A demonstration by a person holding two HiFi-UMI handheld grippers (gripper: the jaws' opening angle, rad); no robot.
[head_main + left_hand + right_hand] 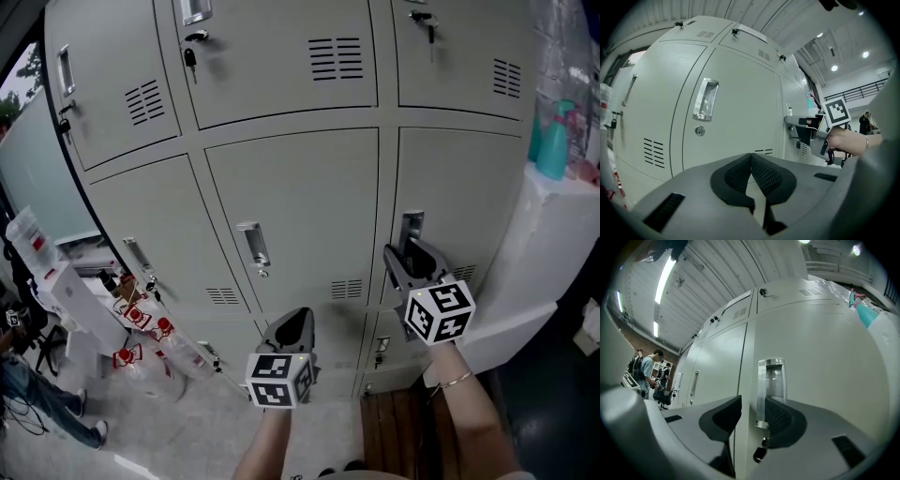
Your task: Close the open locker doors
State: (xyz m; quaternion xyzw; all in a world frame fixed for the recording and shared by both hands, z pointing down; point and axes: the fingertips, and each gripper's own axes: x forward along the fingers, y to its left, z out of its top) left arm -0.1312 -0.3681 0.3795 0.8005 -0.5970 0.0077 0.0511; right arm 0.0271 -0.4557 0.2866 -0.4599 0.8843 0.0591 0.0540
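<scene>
Target locker door [464, 197]: middle row, right column of the bank, looks flush with its frame in the head view. Its chrome recessed handle [769, 390] sits on the door's left edge; everything below is placed off that handle.

Right gripper [405, 251]: right at the handle, pointing into the locker face. Jaws roughly half open. One pad is left of the handle, over the seam between this door and the next; the other pad is against the handle's lower right side. The handle and the door's edge strip are between them. There is a visible gap on the left pad, so no clamp. Whether the right pad actually touches can't be told.

A dark key [758, 454] hangs just below the handle.

Left gripper [751, 155]: left of the handle and lower, clear of the locker face, aimed at the middle-column door [291, 206]. Pads meet at the tips, nothing between them. That door's own pull [705, 99] is above the jaws, with a round lock just under it.

Above the handle: the upper-row doors [272, 56], also flush, keys in their locks.

Right of the handle: a white ledge [553, 216] with a teal spray bottle [553, 141] on it.

Far left of the handle, low: a cluster of red-labelled bottles [141, 323] on the floor.
</scene>
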